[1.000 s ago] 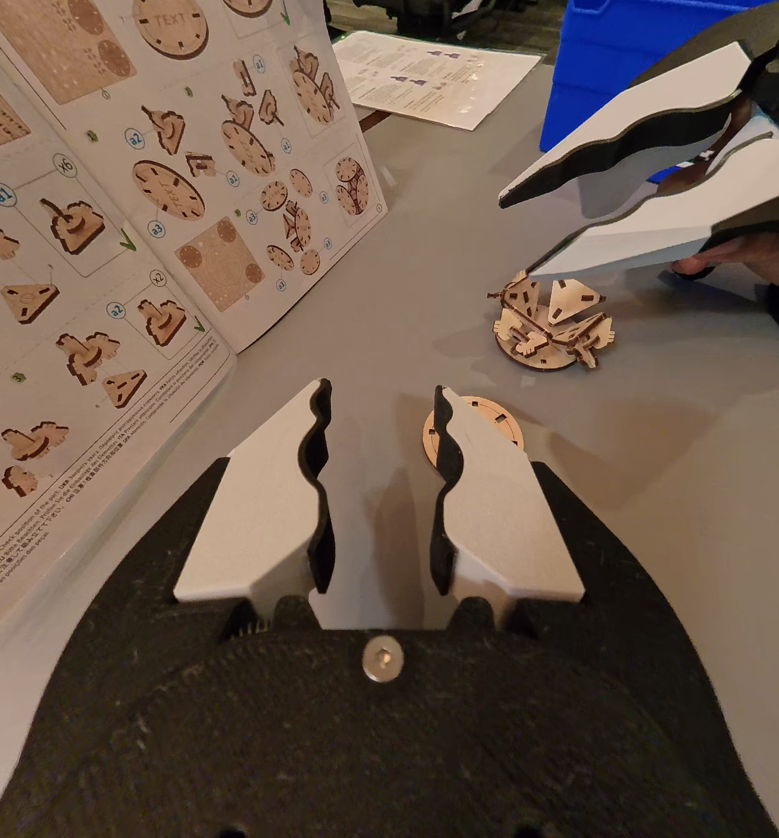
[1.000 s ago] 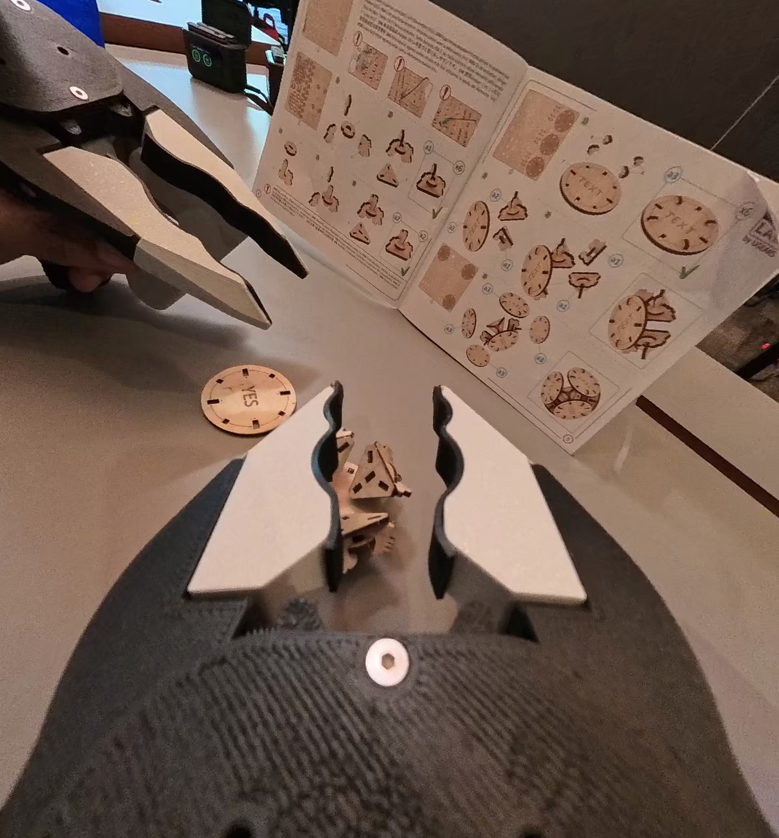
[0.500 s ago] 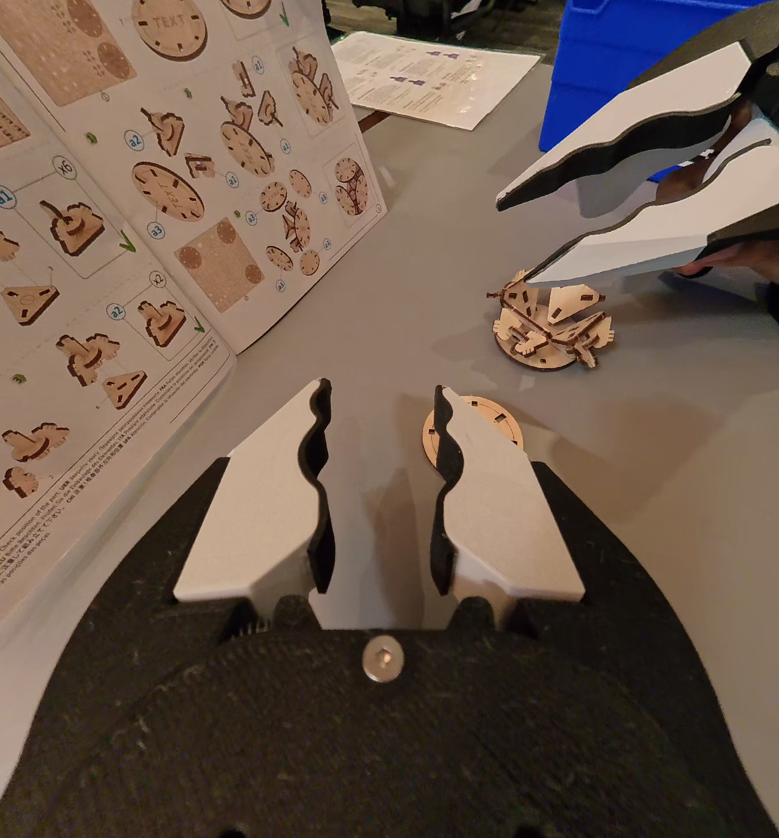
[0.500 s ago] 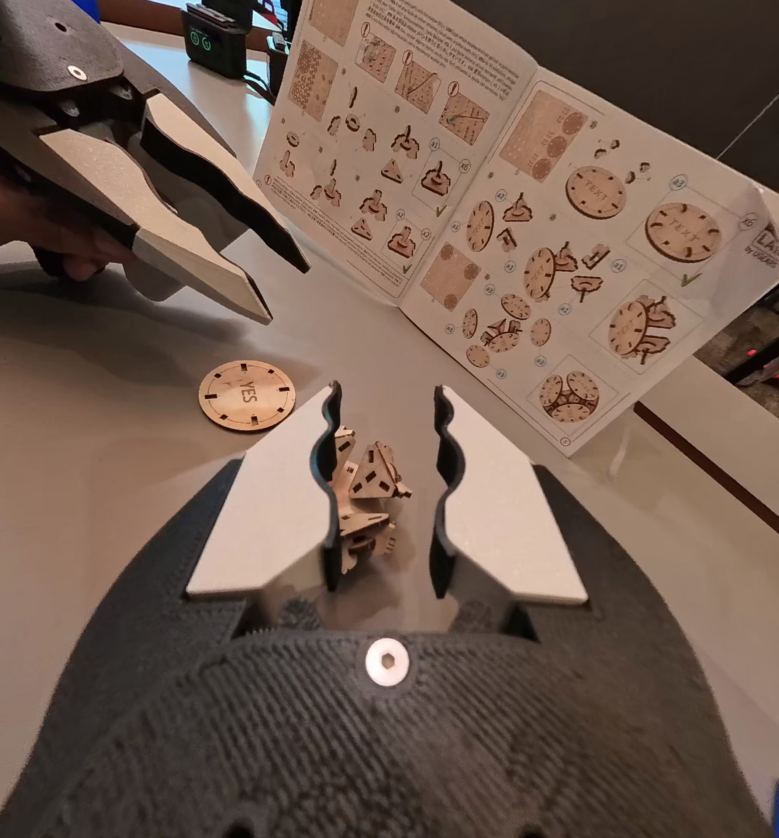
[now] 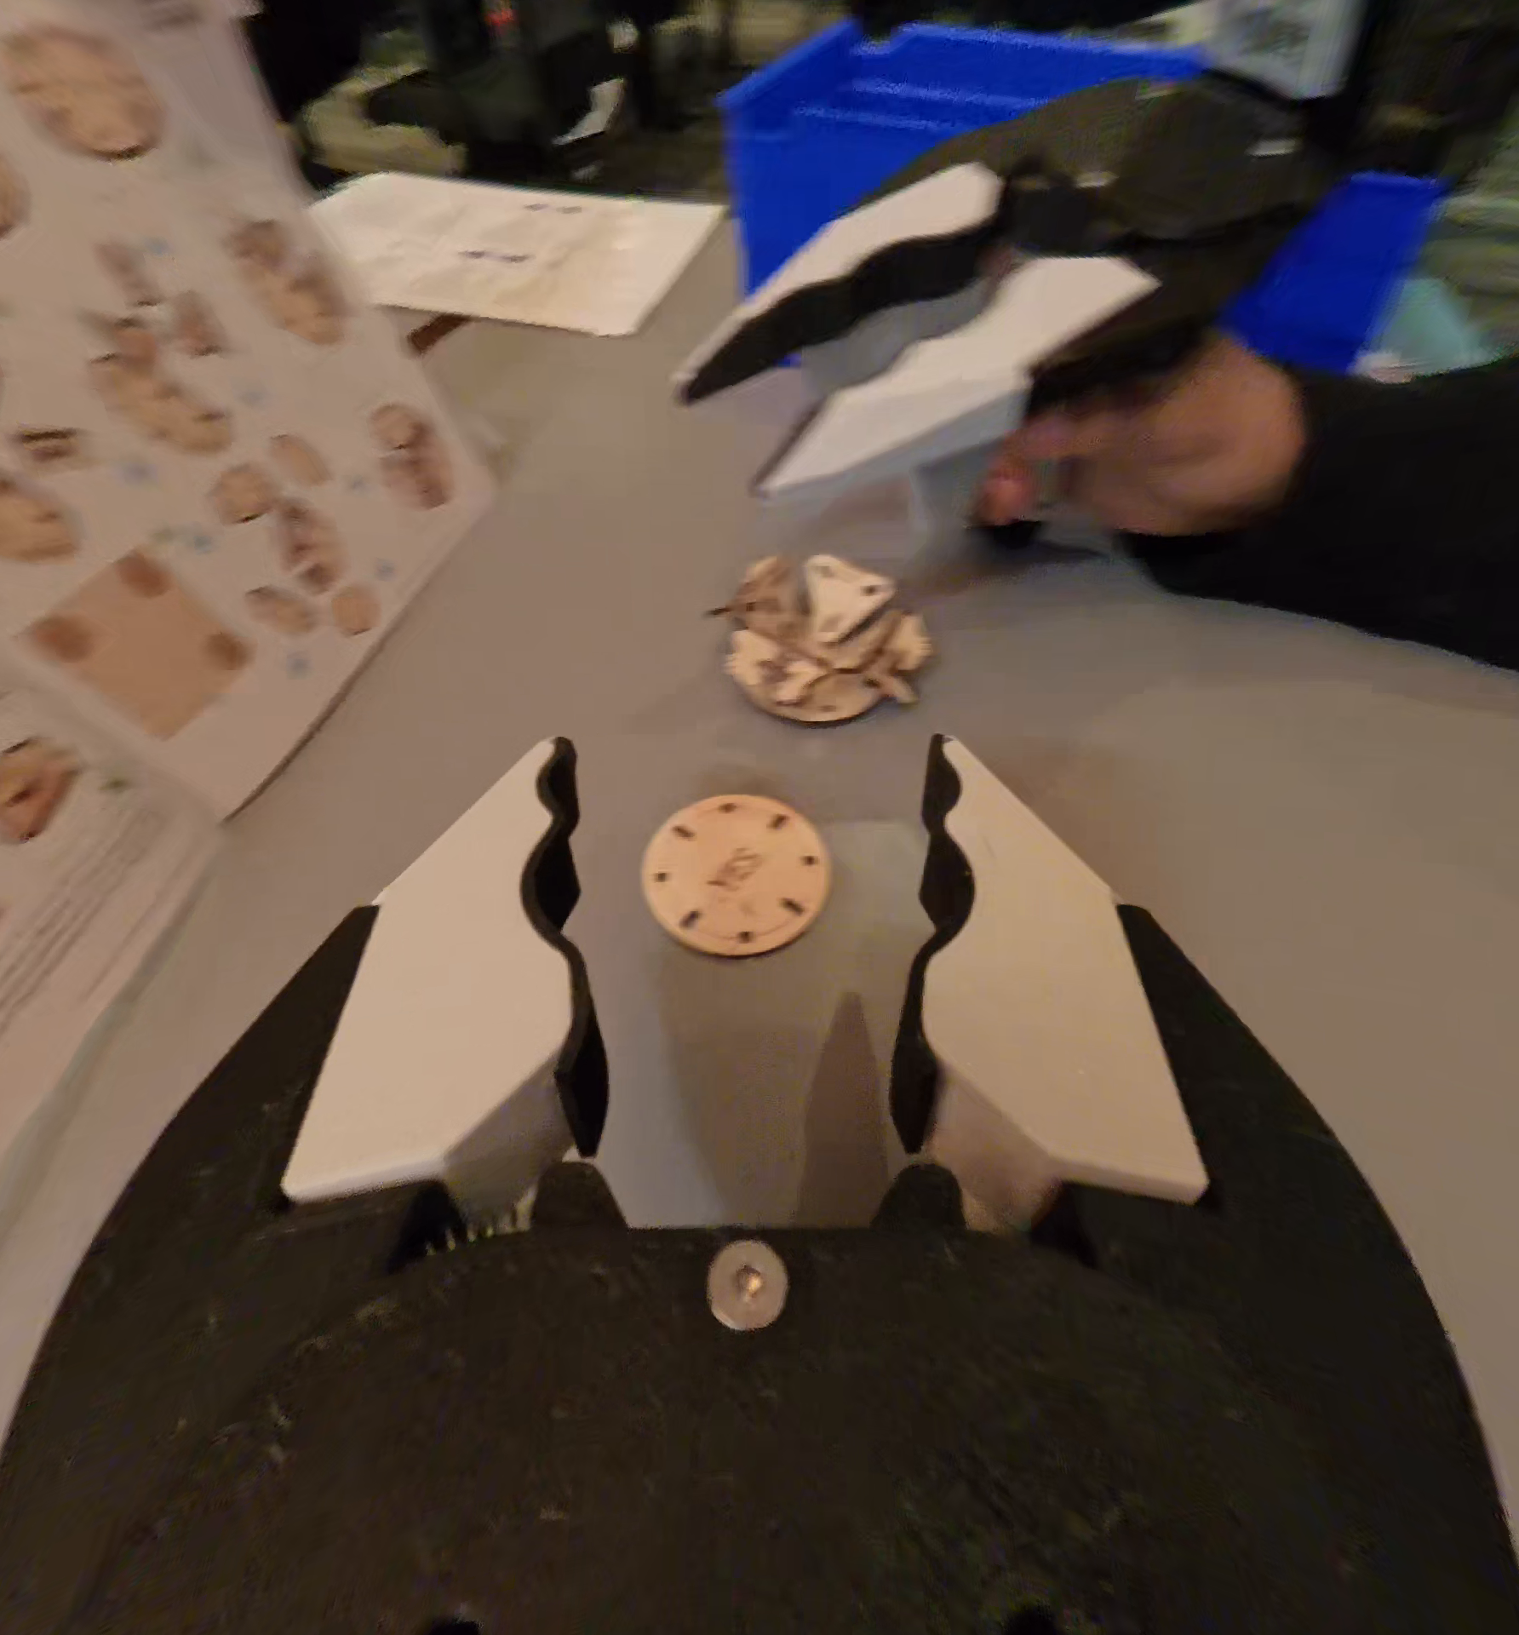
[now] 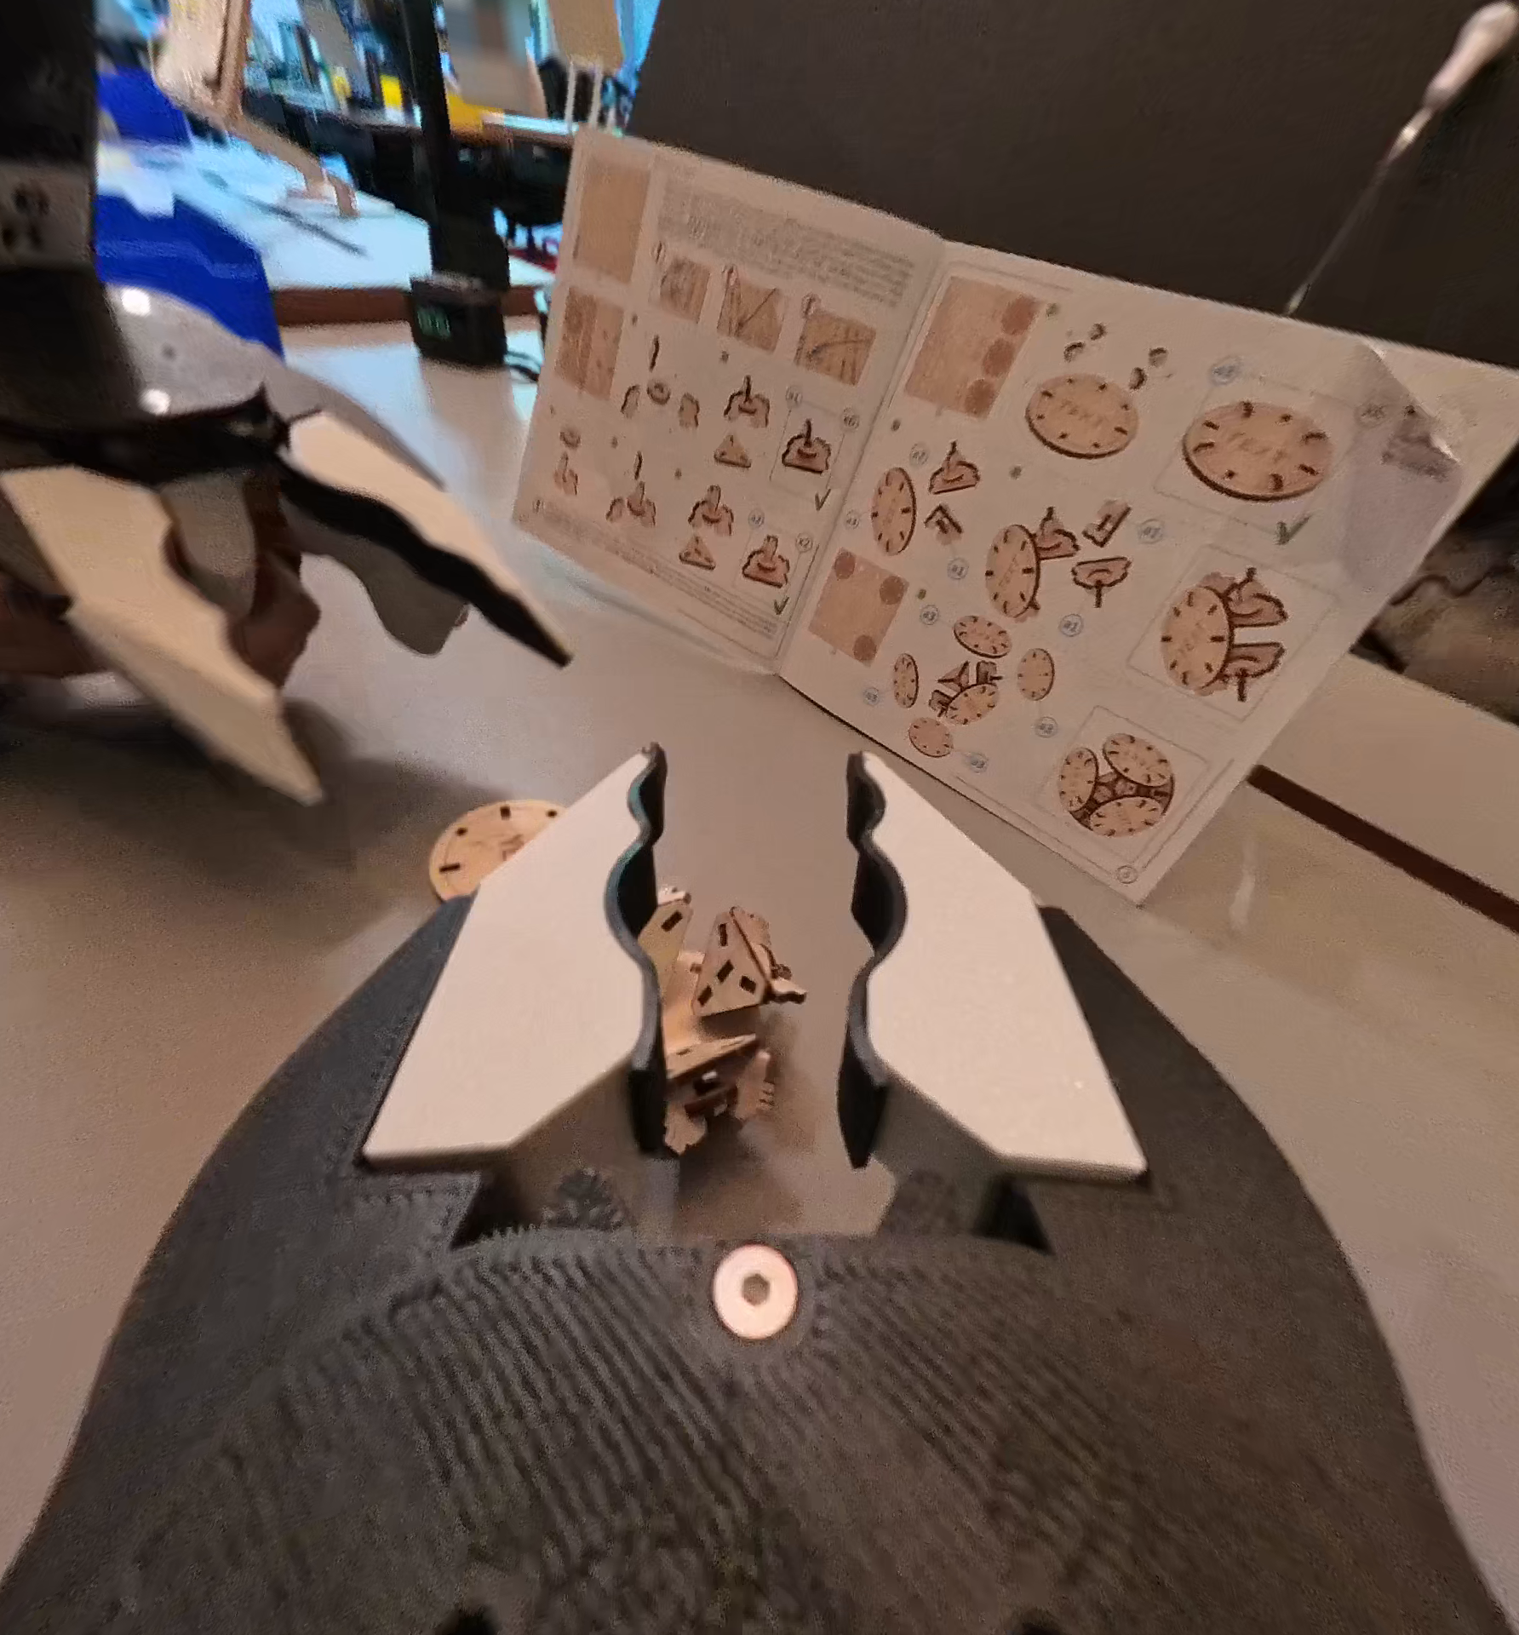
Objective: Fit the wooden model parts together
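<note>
Between the spread left claw (image 5: 747,752), a wooden disc (image 5: 736,874) is lying on the desk (image 5: 1181,885). The right claw (image 6: 749,761) is hovering half-open over a wooden model (image 6: 716,1000), gripping nothing.

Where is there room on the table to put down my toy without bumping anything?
The grey table is bare to the right of the wooden disc and the little wooden model. It is crowded in the middle: the left gripper hangs open over the disc, and the right gripper is above the model. The open booklet fills the left side.
</note>
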The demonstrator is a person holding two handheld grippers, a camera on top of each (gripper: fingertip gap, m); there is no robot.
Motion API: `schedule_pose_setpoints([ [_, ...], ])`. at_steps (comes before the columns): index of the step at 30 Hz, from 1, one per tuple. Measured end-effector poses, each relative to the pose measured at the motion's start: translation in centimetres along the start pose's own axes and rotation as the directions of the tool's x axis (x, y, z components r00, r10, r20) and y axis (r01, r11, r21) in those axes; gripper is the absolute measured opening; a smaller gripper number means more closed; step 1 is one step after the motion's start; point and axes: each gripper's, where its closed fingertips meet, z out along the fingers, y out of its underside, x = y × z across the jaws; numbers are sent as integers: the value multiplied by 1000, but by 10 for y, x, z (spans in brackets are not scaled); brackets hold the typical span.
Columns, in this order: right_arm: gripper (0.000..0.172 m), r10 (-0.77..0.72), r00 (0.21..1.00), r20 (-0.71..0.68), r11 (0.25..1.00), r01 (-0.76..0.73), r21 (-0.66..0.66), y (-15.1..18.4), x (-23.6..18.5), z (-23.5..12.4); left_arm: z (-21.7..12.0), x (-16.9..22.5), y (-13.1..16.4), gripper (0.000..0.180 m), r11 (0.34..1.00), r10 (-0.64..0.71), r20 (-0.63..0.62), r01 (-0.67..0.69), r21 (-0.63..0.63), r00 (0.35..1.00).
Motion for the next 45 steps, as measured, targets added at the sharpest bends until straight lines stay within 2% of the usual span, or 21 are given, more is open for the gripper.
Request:
schedule_pose_setpoints([
  [2,41,67,998,10,997,-67,24,-2,7,-4,2,13,5,91,999,2,-71,-5,-35,997],
  [5,42,115,993,14,992,-115,45,-4,14,-7,10,10,26,92,983,12,-34,-18,-185,999],
  [8,42,114,993,13,992,-115,44,-3,13,-7,14,-5,36,77,968,-4,78,23,-250,997],
  [12,43,94,995,13,995,-94,27,0,11,-4,15,-1,41,77,957,-88,41,96,-275,995],
  [21,43,93,996,-1,995,-93,27,1,15,-5,19,-5,53,59,929,-108,73,127,-349,991],
  [24,43,91,996,-7,996,-91,28,1,17,-5,19,-3,52,50,929,-104,65,120,-349,992],
  [33,43,84,996,-30,996,-83,19,4,23,-6,19,-3,53,51,931,-64,89,92,-354,994],
  [37,42,92,995,-34,995,-91,31,3,24,-8,16,7,50,51,936,-106,99,133,-325,989],
  [42,41,95,995,-36,995,-94,28,4,25,-8,-4,23,63,51,928,-96,191,157,-339,977],
  [45,40,85,996,-36,996,-84,20,4,24,-7,-21,32,65,52,935,-119,231,187,-300,966],
])
